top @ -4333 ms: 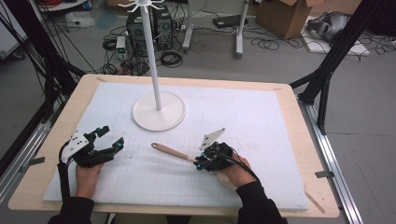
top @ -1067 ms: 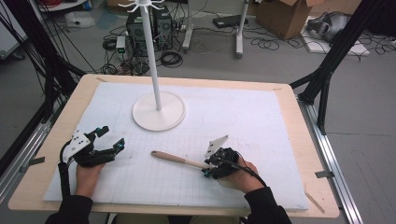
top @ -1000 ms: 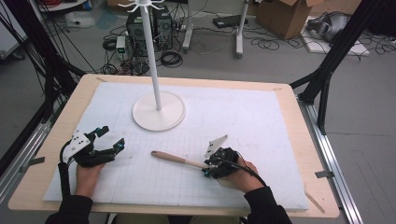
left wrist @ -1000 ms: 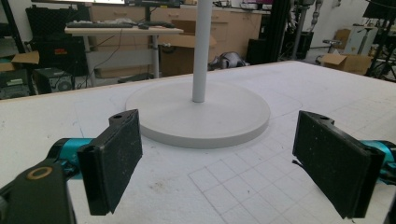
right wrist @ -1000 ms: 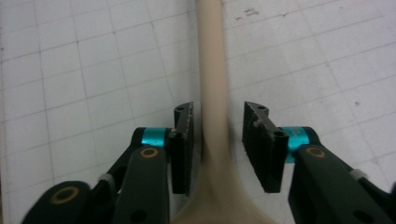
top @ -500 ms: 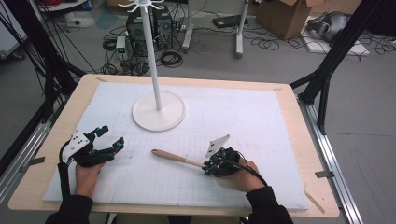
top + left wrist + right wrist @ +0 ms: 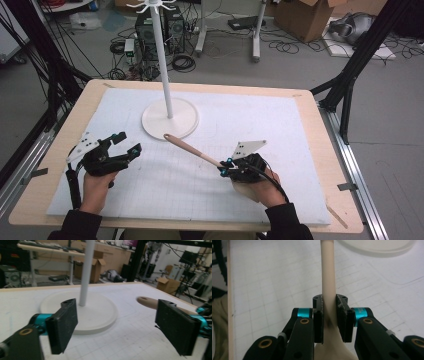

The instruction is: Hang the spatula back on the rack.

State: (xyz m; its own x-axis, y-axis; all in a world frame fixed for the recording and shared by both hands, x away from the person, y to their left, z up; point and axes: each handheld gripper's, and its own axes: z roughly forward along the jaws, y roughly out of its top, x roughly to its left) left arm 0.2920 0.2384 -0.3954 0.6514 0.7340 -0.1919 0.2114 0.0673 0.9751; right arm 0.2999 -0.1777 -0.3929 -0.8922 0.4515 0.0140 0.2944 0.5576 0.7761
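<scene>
My right gripper (image 7: 226, 168) clamps a tan wooden utensil (image 7: 192, 150), its handle slanting up toward the white stand (image 7: 170, 120); the wide end hides behind the jaws. My left gripper (image 7: 127, 143) rests wide open, empty, on the white mat (image 7: 280, 130).

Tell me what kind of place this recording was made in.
Probably a lab or workshop set up for recording. A wooden table stands inside a black frame, cables and a computer tower sit on the grey floor, and cardboard boxes lie behind.
</scene>
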